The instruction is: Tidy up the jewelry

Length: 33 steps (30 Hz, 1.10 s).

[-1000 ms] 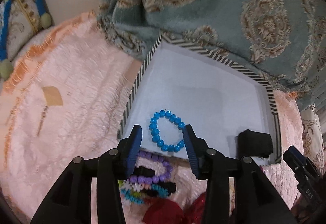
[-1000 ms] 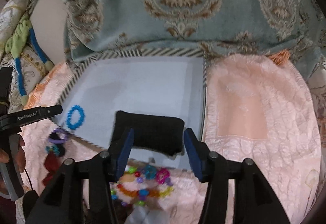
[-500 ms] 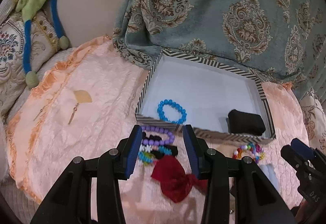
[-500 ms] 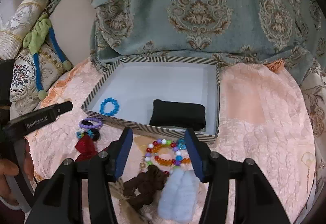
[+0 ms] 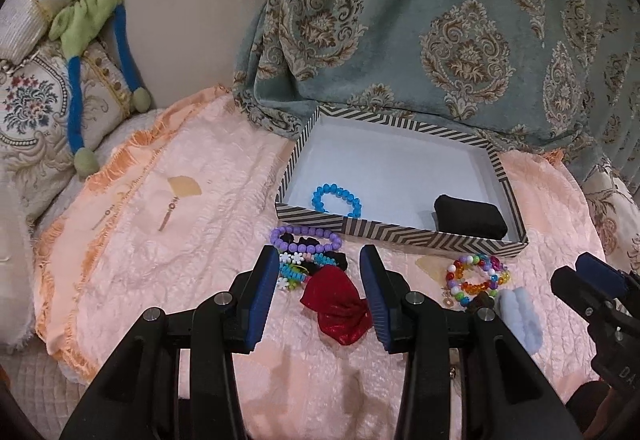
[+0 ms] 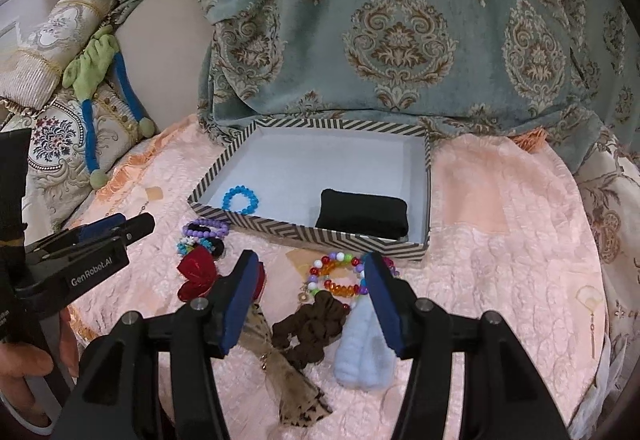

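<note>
Striped box (image 5: 400,236) holding blue bracelet (image 5: 336,199); left gripper (image 5: 320,280) and right gripper (image 6: 312,280) near it, both open and empty.

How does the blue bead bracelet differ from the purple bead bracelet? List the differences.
Place: the blue bead bracelet lies inside the striped box; the purple bead bracelet lies outside, on the pink cloth.
Company: the blue one lies alone; the purple one rests on a heap of hair ties.
Shared: both are closed rings of round beads.
</note>
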Motion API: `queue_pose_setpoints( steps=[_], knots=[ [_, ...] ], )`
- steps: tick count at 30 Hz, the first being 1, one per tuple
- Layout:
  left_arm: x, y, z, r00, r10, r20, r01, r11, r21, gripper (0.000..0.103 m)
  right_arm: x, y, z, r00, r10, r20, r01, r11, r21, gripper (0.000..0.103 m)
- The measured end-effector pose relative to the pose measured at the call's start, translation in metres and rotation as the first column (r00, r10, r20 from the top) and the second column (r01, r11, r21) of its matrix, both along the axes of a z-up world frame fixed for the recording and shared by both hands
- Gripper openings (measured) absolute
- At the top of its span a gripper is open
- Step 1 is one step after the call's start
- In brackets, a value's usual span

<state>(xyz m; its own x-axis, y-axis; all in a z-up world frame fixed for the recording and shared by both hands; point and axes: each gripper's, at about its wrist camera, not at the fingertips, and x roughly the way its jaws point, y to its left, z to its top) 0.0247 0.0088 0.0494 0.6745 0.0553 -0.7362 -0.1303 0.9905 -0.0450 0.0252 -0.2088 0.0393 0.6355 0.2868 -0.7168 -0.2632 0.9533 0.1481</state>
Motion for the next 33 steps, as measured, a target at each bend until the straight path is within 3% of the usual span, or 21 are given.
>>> queue_pose_setpoints(
  steps=[9,33],
  knots=[
    [-0.020,-0.005,0.010,1.000,-0.012,0.028,0.012,1.000,-0.001,0.025,-0.020,0.002,0.016,0.999,0.013,0.045,-0.012,1.000,-0.015,0.063],
    [-0.041,-0.006,0.024,0.999,0.004,0.044,-0.003,1.000,-0.011,0.025,-0.040,0.000,0.031,0.998,0.012,0.066,-0.011,1.000,-0.022,0.068]
  ],
)
